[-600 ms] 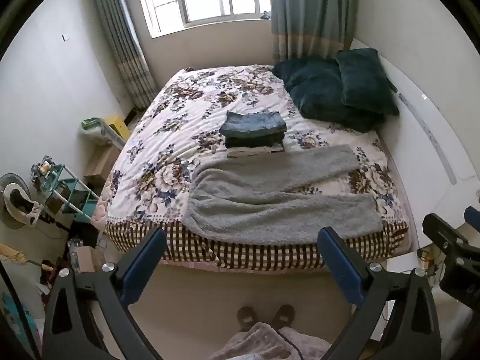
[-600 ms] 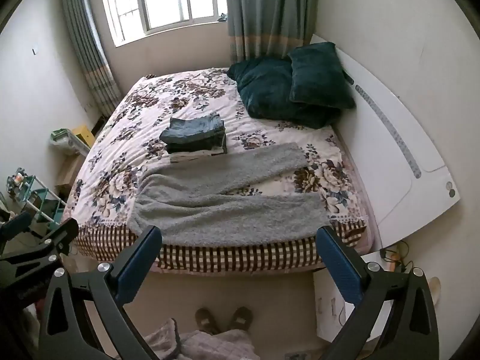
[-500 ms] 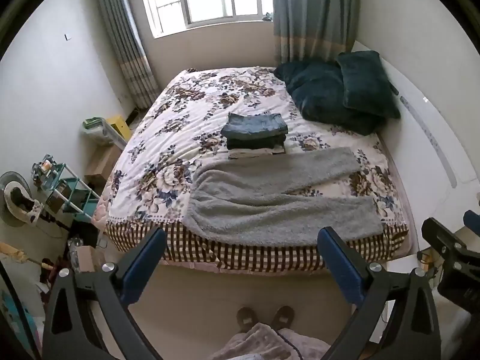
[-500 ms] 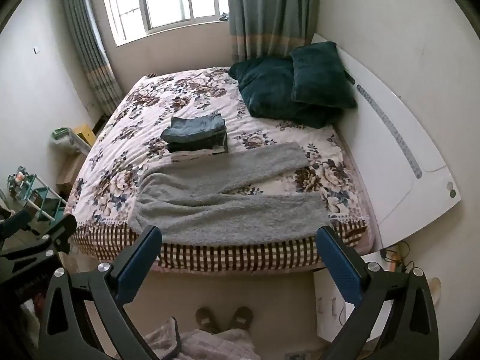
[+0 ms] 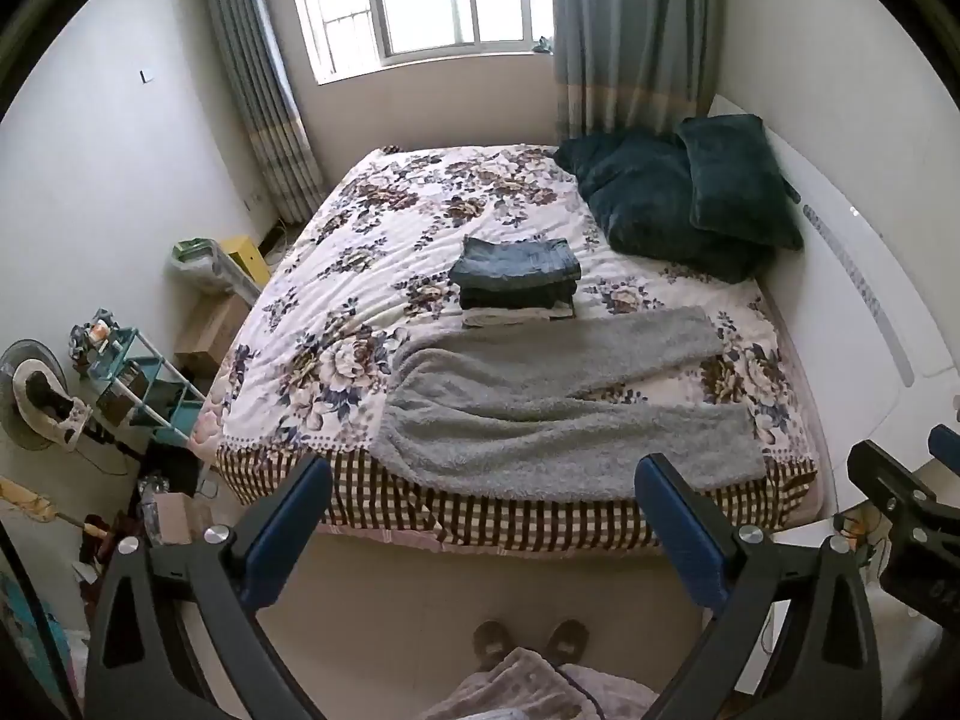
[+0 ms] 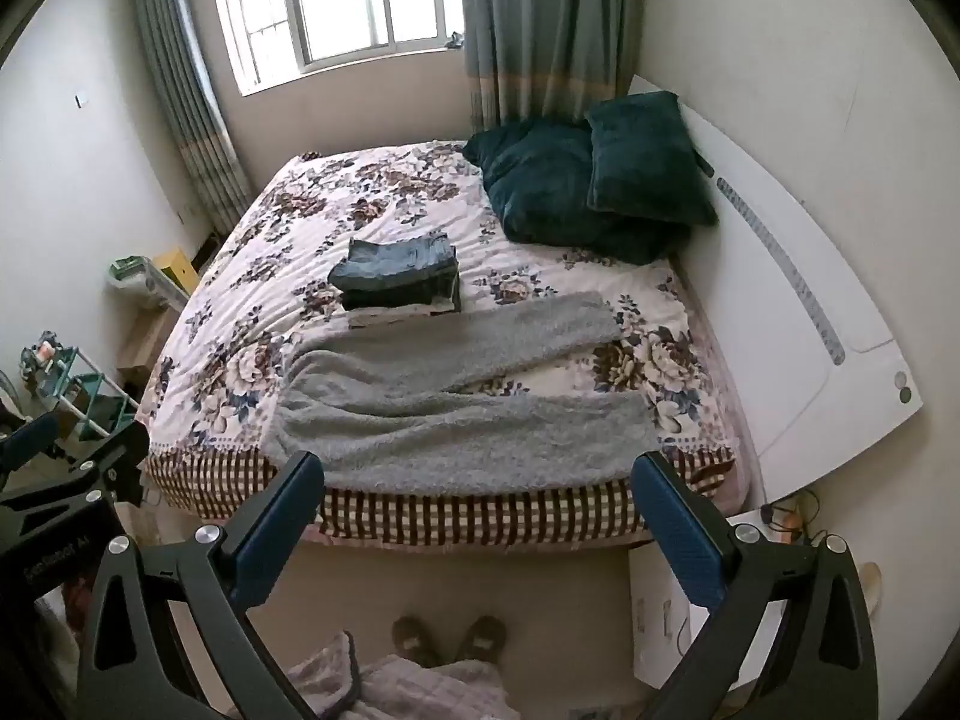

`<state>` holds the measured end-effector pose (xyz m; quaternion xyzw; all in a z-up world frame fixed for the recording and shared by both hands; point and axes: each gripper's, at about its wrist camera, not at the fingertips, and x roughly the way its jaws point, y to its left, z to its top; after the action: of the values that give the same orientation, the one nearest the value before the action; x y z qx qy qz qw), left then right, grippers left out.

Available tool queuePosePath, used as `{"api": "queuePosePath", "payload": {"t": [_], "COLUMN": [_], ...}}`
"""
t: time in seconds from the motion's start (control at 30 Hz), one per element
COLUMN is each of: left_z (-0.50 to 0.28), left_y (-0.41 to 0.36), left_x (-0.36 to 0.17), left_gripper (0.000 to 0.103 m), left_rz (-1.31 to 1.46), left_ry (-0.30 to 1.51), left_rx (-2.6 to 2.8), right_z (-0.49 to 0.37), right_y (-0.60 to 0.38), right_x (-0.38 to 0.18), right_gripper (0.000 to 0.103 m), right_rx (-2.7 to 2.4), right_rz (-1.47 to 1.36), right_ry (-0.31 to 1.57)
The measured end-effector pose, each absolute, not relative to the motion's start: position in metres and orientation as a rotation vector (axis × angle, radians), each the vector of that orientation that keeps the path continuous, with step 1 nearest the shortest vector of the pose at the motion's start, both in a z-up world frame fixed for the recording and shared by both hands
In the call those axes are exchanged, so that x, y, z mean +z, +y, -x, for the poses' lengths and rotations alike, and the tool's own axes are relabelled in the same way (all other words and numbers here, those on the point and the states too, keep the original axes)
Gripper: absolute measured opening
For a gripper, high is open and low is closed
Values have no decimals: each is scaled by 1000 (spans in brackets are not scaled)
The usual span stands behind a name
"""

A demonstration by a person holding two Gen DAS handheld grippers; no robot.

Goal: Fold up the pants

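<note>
Grey fleece pants (image 5: 540,408) lie spread flat across the near part of the floral bed (image 5: 360,276), waist to the left, the two legs splayed to the right; they also show in the right wrist view (image 6: 456,402). My left gripper (image 5: 483,510) is open and empty, held high above the floor in front of the bed's near edge. My right gripper (image 6: 477,510) is open and empty too, at about the same height and distance. Neither touches the pants.
A stack of folded dark clothes (image 5: 516,282) sits mid-bed behind the pants. Dark green pillows (image 5: 678,198) lean at the white headboard (image 5: 870,312) on the right. A teal rack (image 5: 138,384), boxes and a fan crowd the left floor. Slippers (image 5: 528,642) are on the floor below.
Both views have shifted very slightly; the bed sits a touch lower in frame. The pants have not moved and both grippers stay open.
</note>
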<state>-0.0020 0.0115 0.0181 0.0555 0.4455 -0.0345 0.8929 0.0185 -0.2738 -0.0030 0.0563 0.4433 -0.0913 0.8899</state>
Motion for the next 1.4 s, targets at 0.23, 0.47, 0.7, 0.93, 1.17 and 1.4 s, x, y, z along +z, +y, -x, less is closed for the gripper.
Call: {"api": "queuePosePath", "payload": {"t": [0.23, 0.47, 0.7, 0.93, 1.17, 1.4], "left_z": [-1, -2, -7, -12, -13, -20], "left_y": [10, 7, 2, -4, -8, -15], "left_x": [22, 23, 34, 39, 39, 40], "left_gripper": [102, 102, 102, 102, 102, 102], "left_rz": [-120, -121, -120, -116, -113, -107], "left_ry": [926, 920, 919, 917, 917, 918], "left_rx": [-73, -69, -70, -74, -80, -86], "right_z": [-13, -13, -13, -13, -14, -13], "right_y": [-278, -279, -280, -279, -283, -282], "right_x": [0, 1, 2, 2, 3, 2], "right_gripper": [103, 103, 103, 103, 103, 103], "right_rx": [-169, -164, -166, -170, -171, -173], "right_rz": [-122, -116, -113, -110, -107, -104], "right_ry": [907, 907, 905, 902, 902, 900]}}
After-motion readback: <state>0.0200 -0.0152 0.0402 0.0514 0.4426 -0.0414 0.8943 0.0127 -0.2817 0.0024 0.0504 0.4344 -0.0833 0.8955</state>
